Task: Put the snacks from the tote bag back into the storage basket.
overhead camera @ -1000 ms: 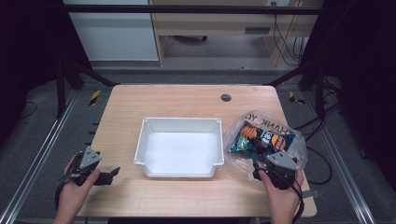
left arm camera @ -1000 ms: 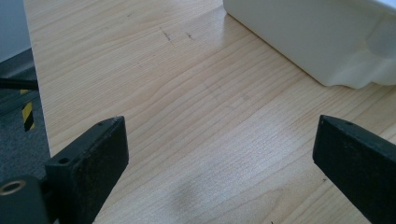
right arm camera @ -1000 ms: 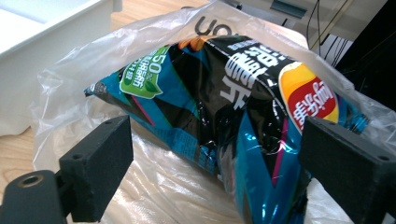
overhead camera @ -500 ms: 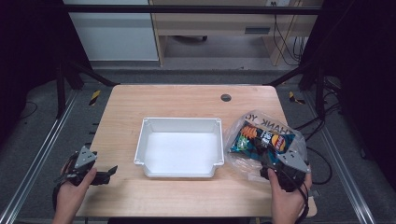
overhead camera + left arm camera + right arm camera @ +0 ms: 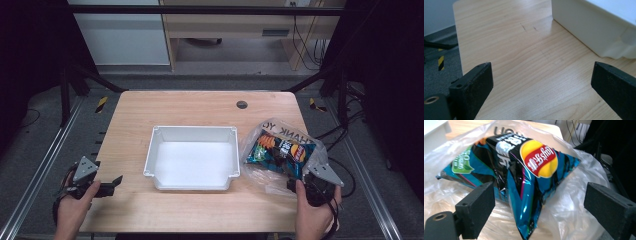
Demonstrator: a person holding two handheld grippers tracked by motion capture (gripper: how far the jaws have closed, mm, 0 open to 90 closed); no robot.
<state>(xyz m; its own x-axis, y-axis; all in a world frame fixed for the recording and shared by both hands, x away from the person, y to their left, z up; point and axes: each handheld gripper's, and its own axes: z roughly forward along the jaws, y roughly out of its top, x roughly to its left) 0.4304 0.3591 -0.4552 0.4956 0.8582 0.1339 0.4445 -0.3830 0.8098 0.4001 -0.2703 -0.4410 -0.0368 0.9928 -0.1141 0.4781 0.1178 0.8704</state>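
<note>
A blue and black chip bag (image 5: 280, 150) (image 5: 524, 175) lies inside a clear plastic bag (image 5: 272, 131) (image 5: 571, 205) on the right side of the wooden table (image 5: 190, 107). My right gripper (image 5: 291, 184) (image 5: 536, 207) is just in front of it, open, its jaws spread on either side of the chip bag's near corner. A white empty tray (image 5: 192, 157) (image 5: 599, 27) sits mid-table. My left gripper (image 5: 116, 185) (image 5: 541, 87) hovers open over bare wood at the table's front left, pointing toward the tray.
A small dark grommet hole (image 5: 242, 104) marks the far side of the table. Black frame posts and metal rails (image 5: 35, 175) flank the table. Cables (image 5: 345, 130) hang off the right edge.
My right gripper has shifted right and slightly back, closer to the table's right front corner. My left gripper has drifted a little left and toward me.
</note>
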